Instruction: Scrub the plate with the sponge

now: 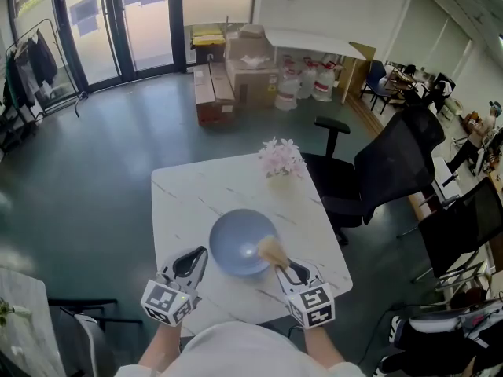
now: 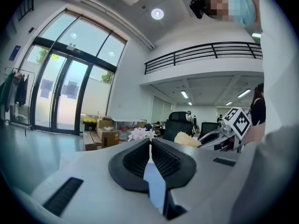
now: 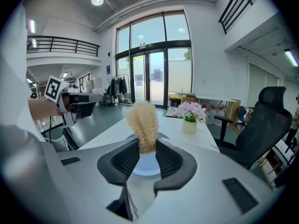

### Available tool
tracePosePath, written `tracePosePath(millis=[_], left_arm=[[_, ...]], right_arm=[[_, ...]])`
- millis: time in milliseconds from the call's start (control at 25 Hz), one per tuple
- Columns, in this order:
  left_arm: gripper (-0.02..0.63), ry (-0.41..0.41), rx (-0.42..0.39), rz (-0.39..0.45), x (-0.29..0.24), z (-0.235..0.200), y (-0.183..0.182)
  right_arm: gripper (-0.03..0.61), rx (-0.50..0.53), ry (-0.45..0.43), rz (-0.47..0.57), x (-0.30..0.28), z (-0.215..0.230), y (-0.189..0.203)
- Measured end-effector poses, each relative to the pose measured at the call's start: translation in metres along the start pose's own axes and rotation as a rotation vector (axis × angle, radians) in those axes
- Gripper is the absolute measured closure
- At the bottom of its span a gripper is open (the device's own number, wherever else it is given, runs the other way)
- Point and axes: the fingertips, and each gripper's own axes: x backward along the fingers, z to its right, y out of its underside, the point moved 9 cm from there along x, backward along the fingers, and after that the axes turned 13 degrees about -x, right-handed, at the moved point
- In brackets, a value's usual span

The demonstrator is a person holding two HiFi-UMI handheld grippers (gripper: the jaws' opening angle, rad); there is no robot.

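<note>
An open-plan office: black swivel chairs [image 1: 393,163] at right, staffed desks [image 1: 405,81] at upper right, cardboard boxes [image 1: 251,73] stacked near tall glass doors [image 1: 118,22] at top (a railed mezzanine [image 2: 201,54] runs overhead).

The left gripper [image 1: 198,255], jaws pressed together and empty, points seemingly near level. The right gripper [image 1: 283,265], tilted downward beside it, is clamped on a sponge [image 1: 272,250] standing upright.

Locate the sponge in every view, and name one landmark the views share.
Head view: sponge lower centre, at the right rim of the blue plate.
Left gripper view: sponge right of centre, a pale tuft.
Right gripper view: sponge centre, upright in the right gripper.
Shared landmark: pink flowers.
</note>
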Motion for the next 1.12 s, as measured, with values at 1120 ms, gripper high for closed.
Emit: tracePosePath(millis=[1120], left_arm=[[0.575,0.104,0.088,0.063,0.021,0.0,-0.003]], right_arm=[[0.462,-0.059,0.088,0.002,0.009,-0.021,0.014]])
